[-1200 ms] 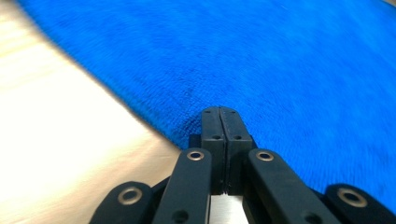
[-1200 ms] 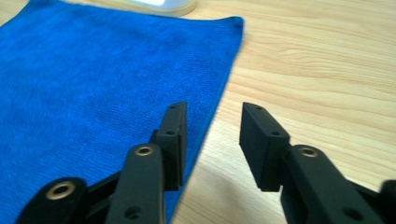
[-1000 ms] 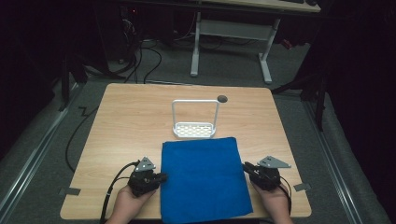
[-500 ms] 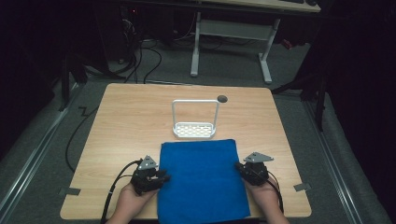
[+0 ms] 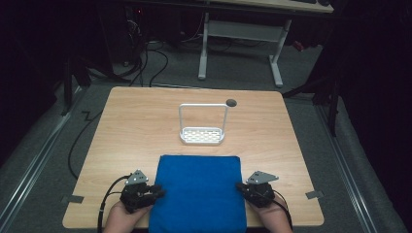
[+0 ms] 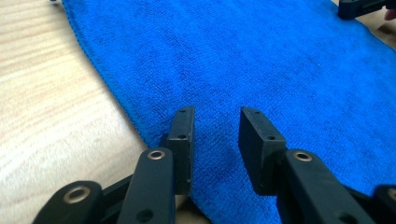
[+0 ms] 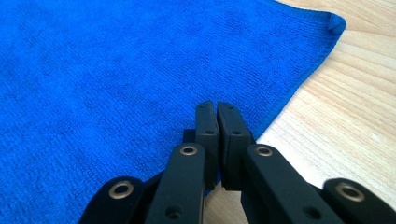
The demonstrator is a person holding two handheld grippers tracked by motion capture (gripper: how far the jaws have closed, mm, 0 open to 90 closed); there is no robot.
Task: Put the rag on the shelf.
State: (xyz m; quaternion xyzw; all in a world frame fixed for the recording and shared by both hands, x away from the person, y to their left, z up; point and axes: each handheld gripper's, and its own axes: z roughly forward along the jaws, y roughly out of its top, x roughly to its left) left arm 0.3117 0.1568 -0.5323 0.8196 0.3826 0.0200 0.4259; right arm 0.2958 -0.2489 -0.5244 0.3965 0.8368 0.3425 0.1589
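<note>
Left tool [image 6: 215,140] is sitting released, jaws apart over the left edge of the blue cloth [image 5: 199,194]; right tool [image 7: 217,140] is sitting clenched at the right edge, apparently pinching the hem; the cloth is lying flat between both, at the near side of the counter [image 5: 145,126], each tool equally near its own edge; the white rack [image 5: 202,131] is standing just beyond.

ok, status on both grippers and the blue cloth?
Left gripper open over the blue terry cloth's left edge. Right gripper shut at its right edge; a pinch on fabric can't be confirmed. Cloth flat on the wooden table. White wire rack stands apart beyond it.
</note>
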